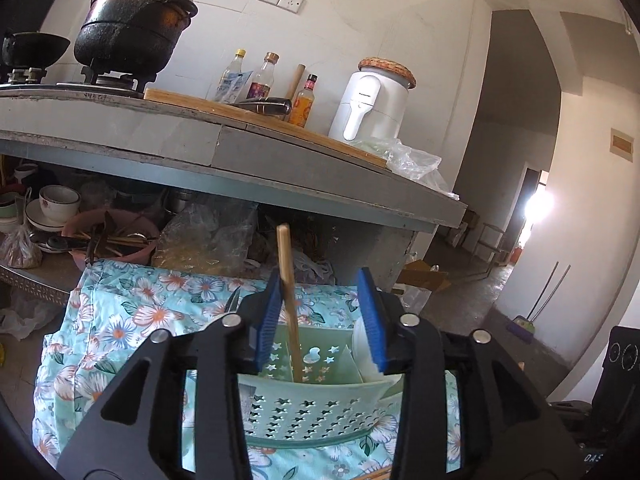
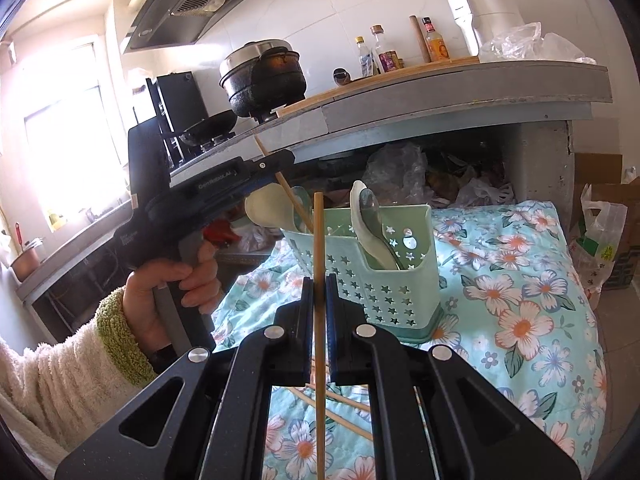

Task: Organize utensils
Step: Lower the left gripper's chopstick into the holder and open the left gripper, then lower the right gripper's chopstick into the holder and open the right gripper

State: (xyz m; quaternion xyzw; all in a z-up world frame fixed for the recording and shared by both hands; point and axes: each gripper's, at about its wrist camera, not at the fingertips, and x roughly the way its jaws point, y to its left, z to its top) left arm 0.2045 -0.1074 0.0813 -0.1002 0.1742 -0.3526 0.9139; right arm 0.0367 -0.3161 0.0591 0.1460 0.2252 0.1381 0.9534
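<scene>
Left gripper [image 1: 324,316] jaws apart, chopstick [image 1: 289,300] standing in caddy [image 1: 312,408], spoons [image 2: 370,228] already inside. Right gripper [image 2: 319,292] jaws clamp second chopstick [image 2: 319,240]. More chopsticks [image 2: 344,416] loose on cloth [image 2: 520,280].

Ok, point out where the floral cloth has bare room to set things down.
Free: the floral cloth right of the green caddy, out to its right edge. Crowded: the near strip below the right gripper, where loose chopsticks lie, and the caddy's compartments.

Left wrist view: close above pale green star-perforated plastic utensil caddy [image 1: 316,404], facing grey kitchen counter [image 1: 280,160]. Right wrist view: farther back, looking slightly down. Both share caddy [image 2: 384,280], counter [image 2: 460,96].
</scene>
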